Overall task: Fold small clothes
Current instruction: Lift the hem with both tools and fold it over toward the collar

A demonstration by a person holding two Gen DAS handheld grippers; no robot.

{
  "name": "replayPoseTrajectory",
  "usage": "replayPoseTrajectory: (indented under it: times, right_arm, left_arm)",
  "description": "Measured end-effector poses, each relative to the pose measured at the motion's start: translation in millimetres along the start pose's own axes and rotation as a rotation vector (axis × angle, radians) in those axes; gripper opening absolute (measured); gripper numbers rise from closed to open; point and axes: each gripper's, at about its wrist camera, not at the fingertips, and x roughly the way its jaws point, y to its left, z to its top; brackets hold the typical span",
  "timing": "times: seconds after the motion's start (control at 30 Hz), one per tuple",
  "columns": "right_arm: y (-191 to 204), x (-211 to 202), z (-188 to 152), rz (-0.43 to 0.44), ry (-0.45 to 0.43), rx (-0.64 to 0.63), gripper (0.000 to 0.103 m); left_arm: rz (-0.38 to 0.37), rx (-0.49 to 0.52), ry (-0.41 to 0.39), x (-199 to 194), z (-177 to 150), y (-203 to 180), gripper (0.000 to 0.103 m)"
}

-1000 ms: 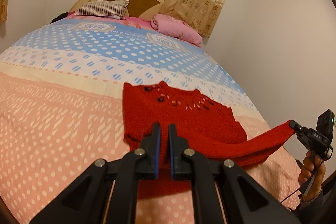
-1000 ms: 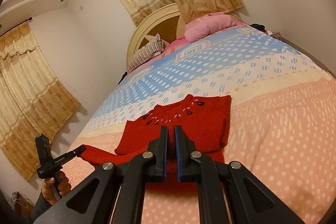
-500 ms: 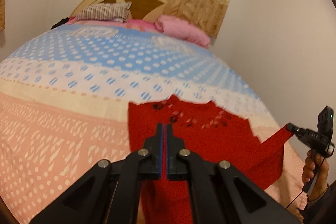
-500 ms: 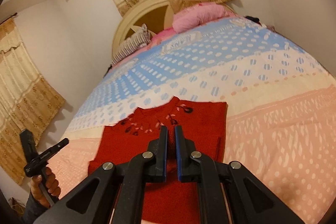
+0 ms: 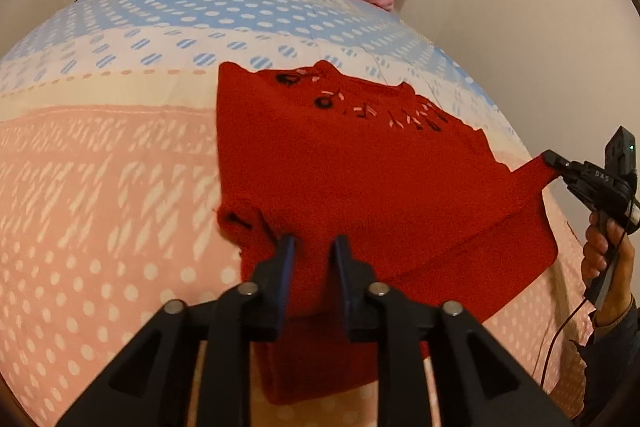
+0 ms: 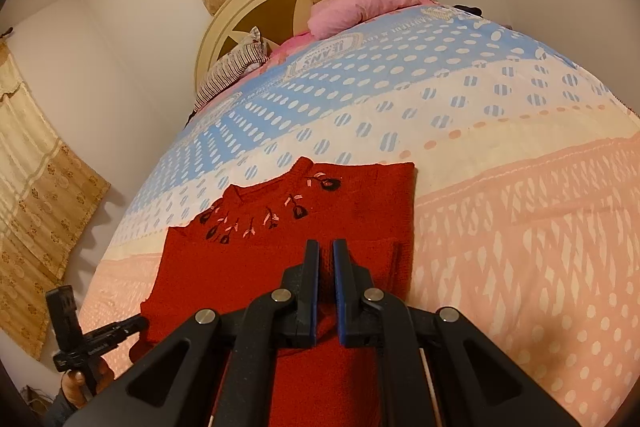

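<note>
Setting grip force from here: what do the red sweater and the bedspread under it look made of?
Red sweater: looks like thick fuzzy knit, matte, nubby surface, embroidered flowers near the collar. Bedspread: seems smooth printed woven cloth, flat and low-sheen; fibre unclear.

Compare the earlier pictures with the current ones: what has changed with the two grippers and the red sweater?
The left gripper has opened its jaws, letting go of the hem of the red sweater. The right gripper has carried the sleeve inward, so it no longer stretches far out to the side. Unchanged: the right jaws grip the sleeve end, and the sweater's body lies on the bedspread.
</note>
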Motion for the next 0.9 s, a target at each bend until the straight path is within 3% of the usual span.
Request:
replayPoseTrajectory:
  times: [0.07, 0.17, 0.23, 0.37, 0.43, 0.47, 0.53, 0.7, 0.9]
  right_arm:
    - [1.6, -0.2, -2.7, -0.005, 0.0, -0.019, 0.006]
    - [2.3, -2.5, -5.1, -0.002, 0.003, -0.024, 0.006]
    - [0.4, -1.7, -7.7, 0.002, 0.004, -0.018, 0.006]
    - [1.8, -3.3, -11.2, 0.006, 0.007, -0.013, 0.006]
    - [2.1, -3.5, -13.5, 0.009, 0.009, -0.008, 0.006]
    - [2.5, -3.6, -14.9, 0.009, 0.011, -0.009, 0.006]
    - [3.3, -3.9, -16.2, 0.007, 0.014, -0.014, 0.006]
    - [1.4, -12.8, -14.5, -0.003, 0.0, -0.023, 0.006]
    - [4.3, -18.3, 4.5, 0.006, -0.037, -0.011, 0.006]
  left_arm:
    - [0.01, -0.001, 0.002, 0.0, -2.4, -0.5, 0.041]
    - [0.029, -0.011, -0.025, -7.6, -4.6, 1.2, 0.044]
    - [0.04, -0.02, -0.033, -10.6, -5.7, 3.3, 0.054]
    - [0.033, -0.007, -0.026, -4.0, -5.0, 0.8, 0.054]
    - [0.027, -0.005, -0.019, 2.6, -4.2, -0.7, 0.047]
    - [0.026, -0.002, -0.013, 5.8, -4.0, -1.5, 0.031]
    - [0.032, 0.007, 0.001, 10.7, -3.9, -2.5, 0.01]
    - [0.027, 0.03, -0.084, -12.7, 1.3, -2.3, 0.008]
    - [-0.02, -0.007, -0.161, -35.1, 35.2, 6.6, 0.008]
